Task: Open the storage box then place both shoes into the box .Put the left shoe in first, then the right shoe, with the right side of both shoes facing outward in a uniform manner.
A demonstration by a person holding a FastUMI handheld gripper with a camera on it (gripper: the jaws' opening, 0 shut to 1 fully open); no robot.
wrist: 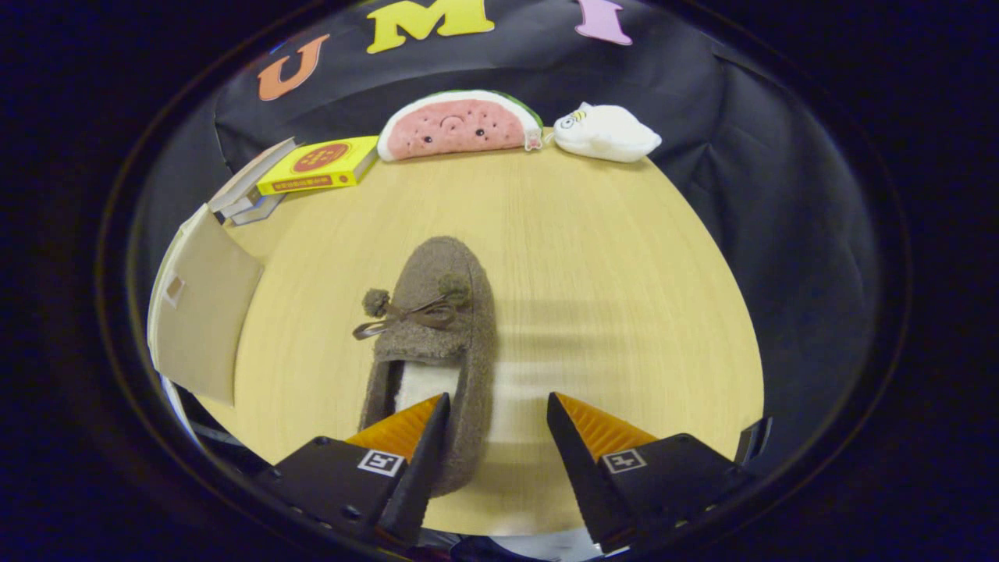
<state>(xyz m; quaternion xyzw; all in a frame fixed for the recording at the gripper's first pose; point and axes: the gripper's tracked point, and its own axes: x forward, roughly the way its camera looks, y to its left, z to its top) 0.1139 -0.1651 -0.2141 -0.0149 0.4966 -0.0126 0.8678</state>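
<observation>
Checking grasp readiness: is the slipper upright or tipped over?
Upright: the slipper sits sole-down on the table, bow on top, heel between the open fingers.

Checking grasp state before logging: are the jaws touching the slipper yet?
Cannot tell. In the gripper view the gripper is open, one jaw overlapping the heel rim of the brown fuzzy slipper, the other over bare table. Neither contact nor gap shows plainly.

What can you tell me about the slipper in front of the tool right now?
The slipper is a fuzzy grey-brown moccasin style with a thin brown bow and two pom-poms on top and a pale lining in its opening. It lies sole-down on the wooden table, toe pointing away toward the watermelon plush, heel nearest the tool. The tool is open: one finger overlaps the heel opening in the image, the other stands clear beside it. Neither clearly presses on it.
</observation>
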